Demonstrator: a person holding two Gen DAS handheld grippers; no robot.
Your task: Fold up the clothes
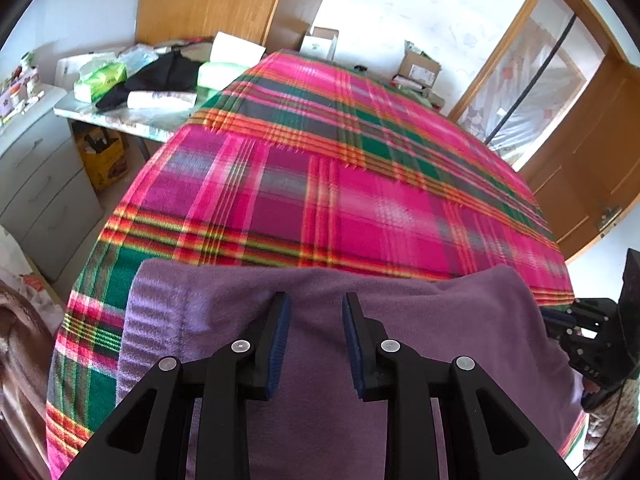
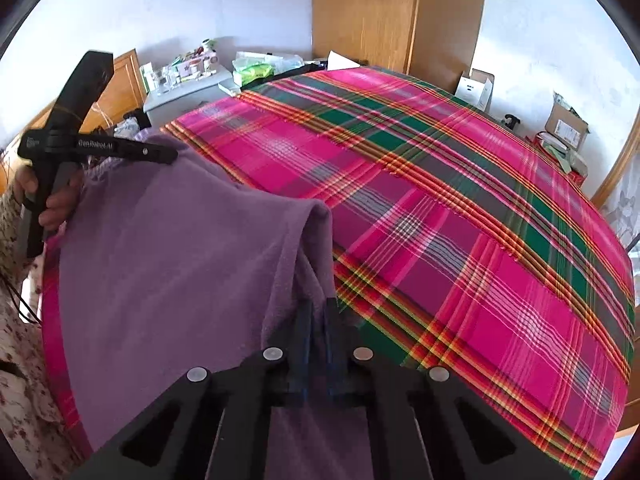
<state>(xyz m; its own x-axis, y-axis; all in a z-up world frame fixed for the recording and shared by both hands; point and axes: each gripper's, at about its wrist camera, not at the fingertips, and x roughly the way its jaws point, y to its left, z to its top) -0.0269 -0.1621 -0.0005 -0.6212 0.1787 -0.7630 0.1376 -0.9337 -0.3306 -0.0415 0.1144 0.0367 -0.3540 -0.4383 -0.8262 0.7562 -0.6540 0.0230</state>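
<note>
A purple fleece garment lies on the near edge of a bed covered by a pink, green and orange plaid blanket. My left gripper hovers over the garment's left part, jaws apart, with smooth cloth showing between them and nothing pinched. In the right wrist view the garment has a raised ridge running up from my right gripper, which is shut on that fold. The left gripper shows there at the garment's far left corner, held by a hand. The right gripper sits at the garment's right edge.
A cluttered desk with tissue packs and a black cloth stands left of the bed, beside grey drawers. A wooden wardrobe and cardboard boxes line the far wall. A wooden door is at right.
</note>
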